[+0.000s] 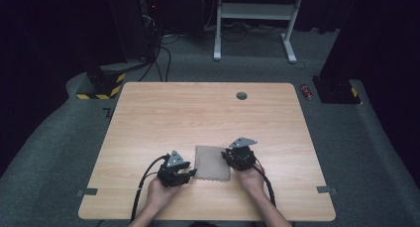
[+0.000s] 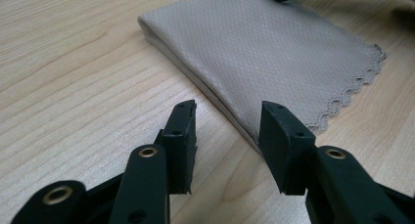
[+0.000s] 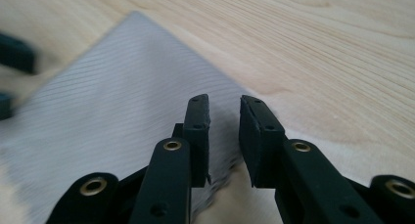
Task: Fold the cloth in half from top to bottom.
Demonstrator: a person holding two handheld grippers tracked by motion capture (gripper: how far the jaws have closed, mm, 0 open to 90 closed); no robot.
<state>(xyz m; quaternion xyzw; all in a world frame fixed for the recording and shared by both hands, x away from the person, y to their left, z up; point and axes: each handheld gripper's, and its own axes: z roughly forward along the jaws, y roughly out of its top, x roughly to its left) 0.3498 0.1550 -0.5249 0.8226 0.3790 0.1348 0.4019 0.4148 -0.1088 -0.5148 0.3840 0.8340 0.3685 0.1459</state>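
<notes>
Folded beige cloth [image 1: 213, 163] lies flat near the front edge of the wooden table [image 1: 198, 113], between the two grippers. Left gripper [image 2: 227, 131]: jaws spread, straddling the near folded corner, nothing pinched. Right gripper [image 3: 224, 131]: jaws parted by a narrower gap, low over the cloth's edge; contact probably not made, though the blur hinders judgement. Step in hand: approach for grasping. Next move calls for lowering both onto the edges and closing squarely.

Wooden table [image 1: 198, 113], grey carpet [image 1: 356, 152], white desk frame [image 1: 255, 11]
</notes>
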